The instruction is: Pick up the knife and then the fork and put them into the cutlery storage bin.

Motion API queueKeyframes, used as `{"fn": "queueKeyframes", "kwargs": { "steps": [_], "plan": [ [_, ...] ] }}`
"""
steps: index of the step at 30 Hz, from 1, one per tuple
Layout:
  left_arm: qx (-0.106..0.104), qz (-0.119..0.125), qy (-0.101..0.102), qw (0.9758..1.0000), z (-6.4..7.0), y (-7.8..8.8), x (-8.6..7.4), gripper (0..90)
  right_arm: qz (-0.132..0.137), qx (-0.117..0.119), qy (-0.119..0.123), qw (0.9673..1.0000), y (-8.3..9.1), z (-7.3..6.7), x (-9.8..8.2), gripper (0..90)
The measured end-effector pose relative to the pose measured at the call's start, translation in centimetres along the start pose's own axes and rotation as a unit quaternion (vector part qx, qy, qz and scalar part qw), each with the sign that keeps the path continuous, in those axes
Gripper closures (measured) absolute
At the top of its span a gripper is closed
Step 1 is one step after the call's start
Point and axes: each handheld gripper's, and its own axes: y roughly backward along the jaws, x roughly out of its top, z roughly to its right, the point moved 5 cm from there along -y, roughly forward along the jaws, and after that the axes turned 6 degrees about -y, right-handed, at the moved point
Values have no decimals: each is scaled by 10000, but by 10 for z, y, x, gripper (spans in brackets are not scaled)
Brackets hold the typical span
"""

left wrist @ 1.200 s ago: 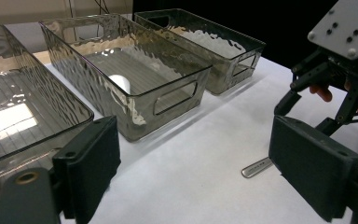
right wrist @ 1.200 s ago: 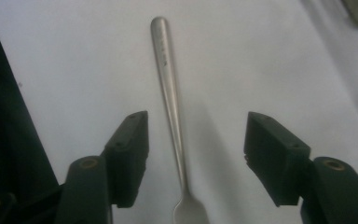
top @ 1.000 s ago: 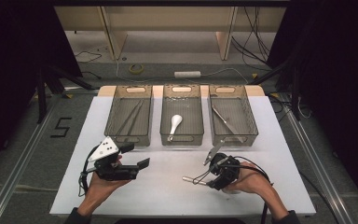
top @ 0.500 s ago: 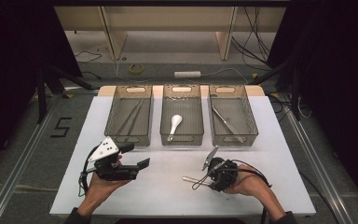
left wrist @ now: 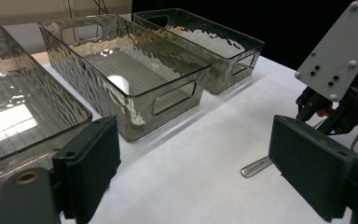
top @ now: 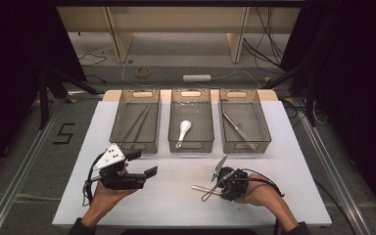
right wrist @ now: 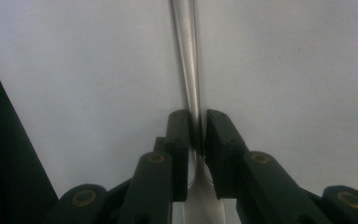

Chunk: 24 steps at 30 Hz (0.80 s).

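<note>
Right tongs (right wrist: 196,135) just closing, pinching metal spoon handle (right wrist: 186,51) on white bench (top: 176,196). Left tongs (left wrist: 191,172) spread wide, nothing between.

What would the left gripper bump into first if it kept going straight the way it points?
Probably the see-through grey plastic middle bin, near its front corner; the left gripper has open jaws aimed over bare white table toward it. Depth is hard to judge.
</note>
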Motion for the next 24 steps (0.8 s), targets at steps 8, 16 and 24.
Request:
{"fn": "queueKeyframes", "kwargs": {
  "steps": [8,16,24],
  "plan": [
    [-6,-13,-20,10000,1,0,0,159,-136,-36,95,9999,0,-1,2,831],
    [-2,-8,-22,10000,1,0,0,160,-202,-62,239,9995,0,-3,3,851],
    [-1,-7,-21,10000,1,0,0,159,-51,-41,251,9997,8,1,1,852]
  ]
}}
